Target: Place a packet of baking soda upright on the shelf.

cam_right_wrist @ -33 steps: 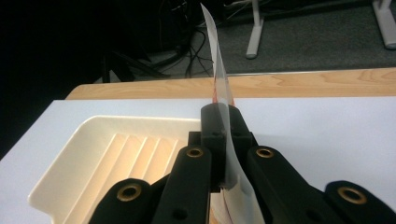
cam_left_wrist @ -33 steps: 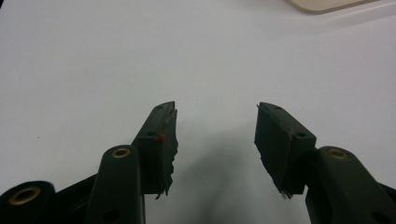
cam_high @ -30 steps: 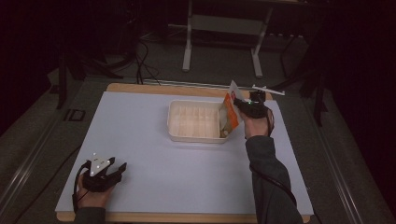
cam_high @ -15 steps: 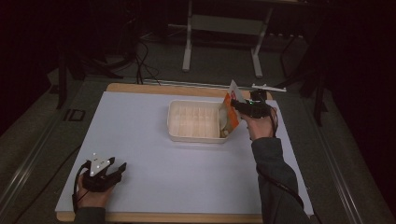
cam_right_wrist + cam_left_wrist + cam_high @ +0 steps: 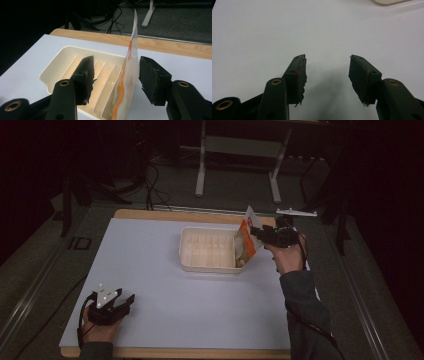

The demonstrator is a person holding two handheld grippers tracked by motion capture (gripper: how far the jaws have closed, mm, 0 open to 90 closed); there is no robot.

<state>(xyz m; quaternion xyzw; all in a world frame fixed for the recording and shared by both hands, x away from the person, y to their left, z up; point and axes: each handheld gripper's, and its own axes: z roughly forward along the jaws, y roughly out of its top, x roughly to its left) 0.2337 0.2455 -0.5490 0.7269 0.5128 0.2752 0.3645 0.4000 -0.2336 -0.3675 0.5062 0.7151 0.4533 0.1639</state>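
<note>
A cream ribbed tray [image 5: 205, 251] sits at the back middle of the white table. An orange-and-white pouch [image 5: 245, 241] stands on edge in the tray's right end, leaning on its wall. My right gripper [image 5: 259, 234] hovers at that end with its jaws open on either side of the pouch [image 5: 130, 67]. In the right gripper view the pouch lies close to the right-hand jaw with a wide gap to the other, and the right gripper [image 5: 116, 62] looks into the tray [image 5: 65, 62]. My left gripper [image 5: 127, 301] rests open at the front left; the left gripper [image 5: 327, 60] holds nothing.
The table's wooden back edge [image 5: 150, 214] runs just behind the tray. A corner of the tray [image 5: 387, 1] shows at the top of the left gripper view. Stand legs and cables lie on the dark floor beyond the table.
The pouch has dropped slightly lower into the tray's right end, and my right hand has drawn a little to the right. The left gripper has not moved.
</note>
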